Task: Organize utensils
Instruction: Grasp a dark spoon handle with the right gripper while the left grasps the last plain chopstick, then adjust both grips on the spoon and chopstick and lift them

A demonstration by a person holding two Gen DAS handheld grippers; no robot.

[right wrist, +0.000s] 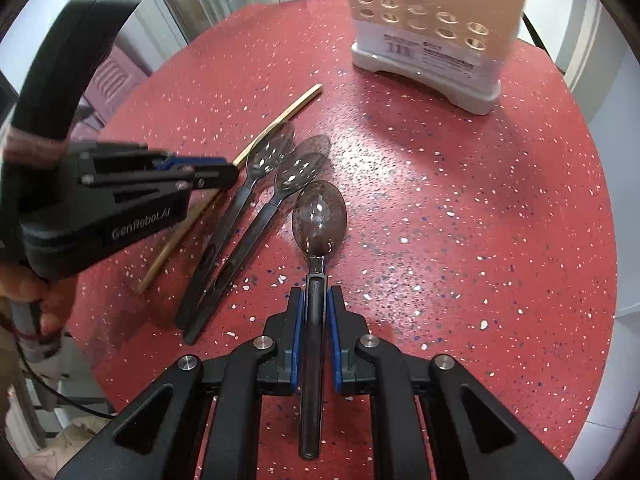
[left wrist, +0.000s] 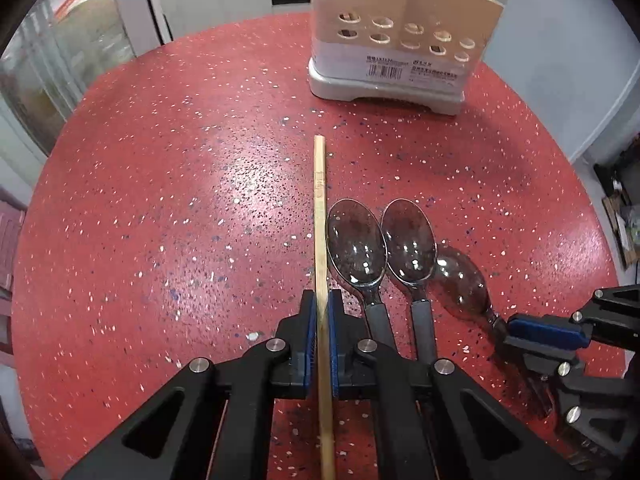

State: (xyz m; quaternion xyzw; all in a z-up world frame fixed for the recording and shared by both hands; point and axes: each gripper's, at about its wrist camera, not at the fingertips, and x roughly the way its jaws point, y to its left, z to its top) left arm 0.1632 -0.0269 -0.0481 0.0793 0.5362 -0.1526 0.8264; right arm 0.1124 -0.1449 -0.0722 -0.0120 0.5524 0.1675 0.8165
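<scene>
My left gripper (left wrist: 320, 300) is shut on a wooden chopstick (left wrist: 321, 216) that points away across the red table; it also shows in the right wrist view (right wrist: 280, 118). My right gripper (right wrist: 318, 296) is shut on the dark handle of a clear-bowled spoon (right wrist: 319, 216), seen in the left wrist view (left wrist: 464, 276) at the right. Two more dark spoons (left wrist: 356, 244) (left wrist: 408, 240) lie side by side between the grippers. A beige utensil holder (left wrist: 400, 32) with round holes and a white base stands at the far side.
The round red speckled table (left wrist: 160, 200) ends near the holder's right side. The holder (right wrist: 432, 20) has utensils standing in it. A cabinet and glass door stand beyond the table's far left edge.
</scene>
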